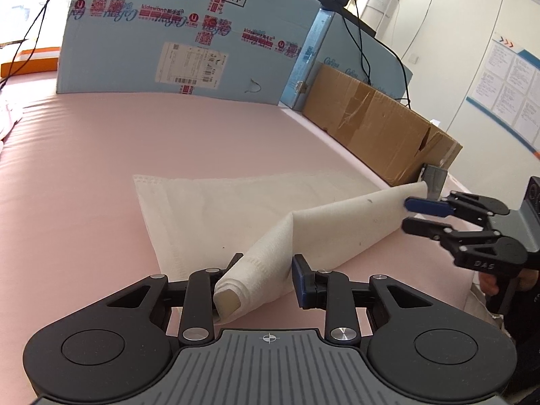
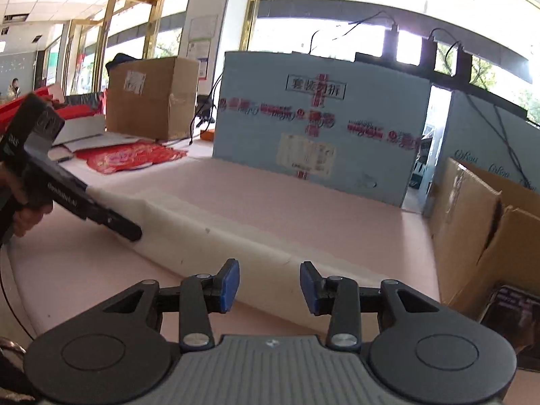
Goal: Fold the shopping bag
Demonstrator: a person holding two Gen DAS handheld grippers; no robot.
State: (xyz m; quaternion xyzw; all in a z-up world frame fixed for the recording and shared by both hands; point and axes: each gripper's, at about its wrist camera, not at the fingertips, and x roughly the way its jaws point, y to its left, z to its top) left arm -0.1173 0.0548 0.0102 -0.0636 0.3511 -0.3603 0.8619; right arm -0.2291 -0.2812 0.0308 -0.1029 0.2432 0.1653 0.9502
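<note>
A white non-woven shopping bag lies on the pink table, its near edge lifted into a loose fold. My left gripper is open, with the raised corner of the bag lying between its fingers. My right gripper is open at the right end of the fold, its blue pads just off the fabric. In the right wrist view the right gripper is open above the bag's folded edge, and the left gripper touches the bag at the left.
A large light-blue carton stands at the back of the table. A brown cardboard box lines the right edge. Cables hang behind the cartons. Red fabric and another brown box lie at the far left.
</note>
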